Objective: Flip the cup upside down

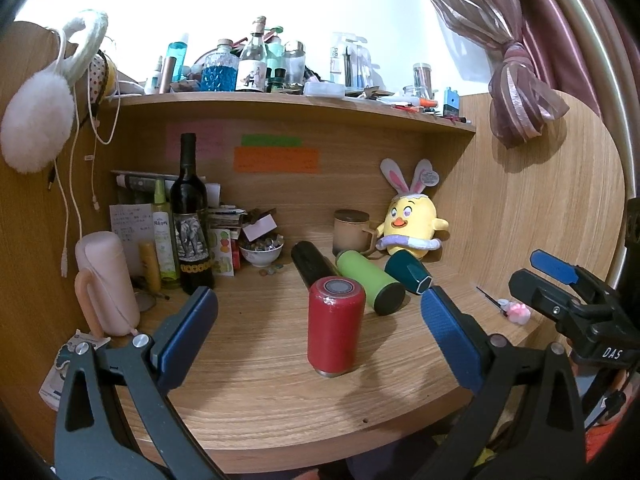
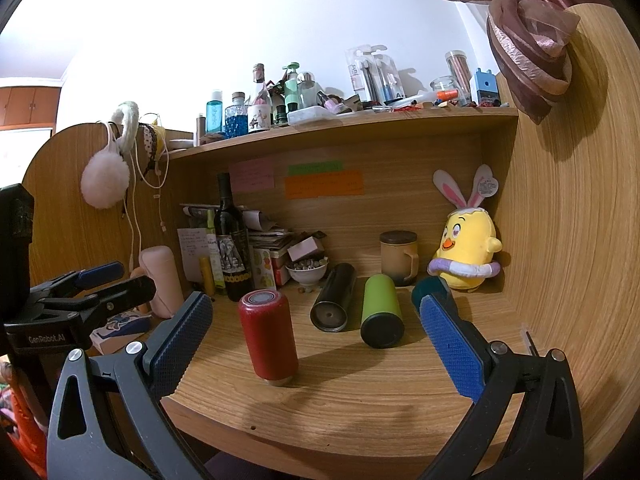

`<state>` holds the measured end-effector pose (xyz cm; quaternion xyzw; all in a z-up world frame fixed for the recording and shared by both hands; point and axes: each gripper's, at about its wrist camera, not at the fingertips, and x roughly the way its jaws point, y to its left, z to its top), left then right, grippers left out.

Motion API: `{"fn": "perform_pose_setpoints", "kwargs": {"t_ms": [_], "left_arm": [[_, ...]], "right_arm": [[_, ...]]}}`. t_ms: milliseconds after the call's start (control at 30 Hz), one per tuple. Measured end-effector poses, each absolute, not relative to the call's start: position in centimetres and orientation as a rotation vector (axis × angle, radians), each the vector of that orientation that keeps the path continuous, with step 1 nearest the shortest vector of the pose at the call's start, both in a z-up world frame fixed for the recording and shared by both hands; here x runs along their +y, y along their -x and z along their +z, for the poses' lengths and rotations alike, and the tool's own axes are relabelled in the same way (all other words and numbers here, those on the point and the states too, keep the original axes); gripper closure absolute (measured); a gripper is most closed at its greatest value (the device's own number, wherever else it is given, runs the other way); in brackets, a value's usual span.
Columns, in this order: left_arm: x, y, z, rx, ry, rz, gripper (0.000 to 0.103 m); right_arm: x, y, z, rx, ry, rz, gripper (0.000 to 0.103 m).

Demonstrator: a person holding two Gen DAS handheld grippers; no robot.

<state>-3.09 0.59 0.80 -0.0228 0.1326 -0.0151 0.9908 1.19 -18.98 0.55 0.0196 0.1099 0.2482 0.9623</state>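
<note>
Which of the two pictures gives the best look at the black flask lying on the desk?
The right wrist view: the black flask lies unobstructed, its open end facing the camera. In the left wrist view, the black flask is partly hidden behind the red cup.

Wooden desk (image 1: 280, 412) with raised back panel and side panels. Upper shelf (image 1: 280, 106) crowded with bottles. White wall (image 2: 280, 20) brightly lit. Pink curtain (image 1: 520, 60) knotted at right.

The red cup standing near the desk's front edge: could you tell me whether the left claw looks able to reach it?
Probably yes: the left claw is open, the red cup stands between its fingers' lines, and nothing lies in between.
</note>
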Motion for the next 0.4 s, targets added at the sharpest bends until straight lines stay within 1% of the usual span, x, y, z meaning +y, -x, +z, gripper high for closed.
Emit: {"fn": "perform_pose_setpoints", "kwargs": {"t_ms": [400], "left_arm": [[0.39,2.90,0.68,0.280,0.047,-0.041,0.000]], "right_arm": [[-18.85,-1.28,-0.15,0.231,-0.038,0.503,0.000]]}}
